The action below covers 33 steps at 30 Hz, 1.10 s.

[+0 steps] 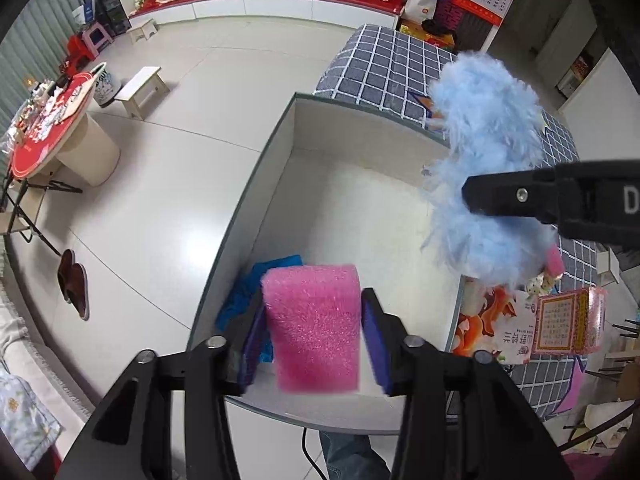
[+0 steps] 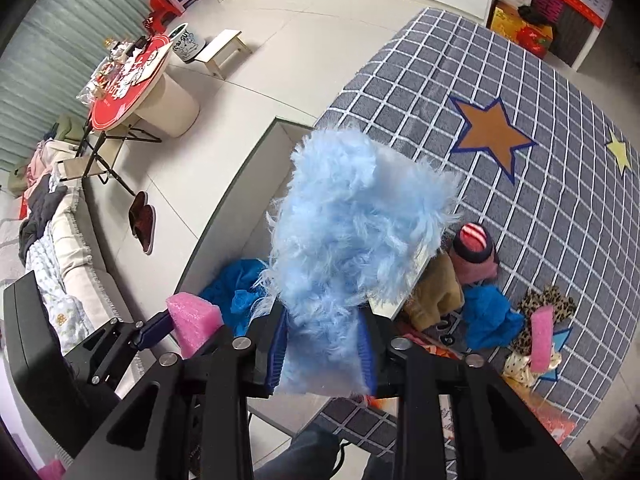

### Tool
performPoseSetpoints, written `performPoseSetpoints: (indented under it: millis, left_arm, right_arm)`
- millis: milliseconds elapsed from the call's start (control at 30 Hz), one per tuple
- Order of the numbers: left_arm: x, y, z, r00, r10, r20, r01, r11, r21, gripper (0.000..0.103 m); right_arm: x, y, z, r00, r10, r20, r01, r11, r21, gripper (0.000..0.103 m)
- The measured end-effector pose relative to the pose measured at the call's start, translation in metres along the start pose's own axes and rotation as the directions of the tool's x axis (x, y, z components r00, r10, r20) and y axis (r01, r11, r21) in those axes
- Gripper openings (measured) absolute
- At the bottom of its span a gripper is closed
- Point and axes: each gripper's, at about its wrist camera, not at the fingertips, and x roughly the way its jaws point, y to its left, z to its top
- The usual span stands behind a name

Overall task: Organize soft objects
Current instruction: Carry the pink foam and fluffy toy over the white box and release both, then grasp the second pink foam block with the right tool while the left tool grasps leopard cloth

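Both loads hang above the box [image 1: 280, 136], ready to drop. The left hand-held gripper [image 1: 314, 344] grasps a pink sponge [image 1: 314, 324] over its near end; the right hand-held gripper [image 2: 326, 354] clenches blue fluff [image 2: 356, 220] over its right wall. Next, I judge: lower, then release.

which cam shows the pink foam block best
The left wrist view: the pink foam block sits centred and close, held between the left tool over the white box, one broad face fully visible. The right wrist view shows only a corner of it at the lower left, partly hidden behind the right tool.
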Motion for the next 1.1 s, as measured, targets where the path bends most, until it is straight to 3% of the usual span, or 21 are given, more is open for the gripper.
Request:
performPoseSetpoints:
  millis: [67, 100, 167, 367, 500, 667, 867, 1100]
  left_arm:
    - [-0.002, 0.0, 0.0, 1.0, 0.01, 0.012, -0.01, 1.0, -0.006, 0.085]
    - [-0.004, 0.0, 0.0, 1.0, 0.01, 0.028, -0.01, 1.0, -0.013, 0.085]
    - [-0.007, 0.001, 0.001, 0.999, -0.008, 0.043, 0.009, 1.0, -0.026, 0.089]
    - [-0.01, 0.005, 0.011, 0.992, -0.116, 0.047, 0.12, 0.988, -0.098, 0.095]
    - [-0.013, -0.015, 0.021, 0.992, -0.109, 0.056, 0.112, 0.992, -0.054, 0.095]
    - [-0.01, -0.051, 0.031, 0.99, -0.136, 0.032, 0.135, 0.99, 0.032, 0.095]
    - [-0.006, -0.102, 0.03, 0.991, -0.136, -0.019, 0.137, 0.978, 0.156, 0.095]
    - [0.003, -0.134, 0.029, 0.992, -0.095, -0.078, 0.107, 0.979, 0.172, 0.095]
  right_arm:
    - [-0.003, 0.0, 0.001, 1.0, 0.004, 0.014, -0.004, 1.0, -0.003, 0.07]
    - [-0.006, -0.001, 0.002, 1.0, 0.01, 0.026, -0.01, 1.0, -0.004, 0.083]
    - [-0.012, -0.003, 0.003, 0.999, 0.018, 0.039, -0.018, 1.0, -0.004, 0.096]
    - [-0.037, -0.037, 0.003, 0.999, -0.007, 0.048, 0.006, 1.0, 0.019, 0.096]
    - [-0.056, -0.096, -0.004, 0.998, -0.037, 0.041, 0.032, 0.991, 0.128, 0.096]
    - [-0.06, -0.179, -0.023, 0.996, -0.092, -0.01, 0.091, 0.951, 0.295, 0.096]
    - [-0.012, -0.239, -0.039, 0.98, -0.086, -0.181, 0.14, 0.939, 0.315, 0.096]
    - [0.063, -0.258, -0.032, 0.942, 0.012, -0.337, 0.066, 0.973, 0.22, 0.096]
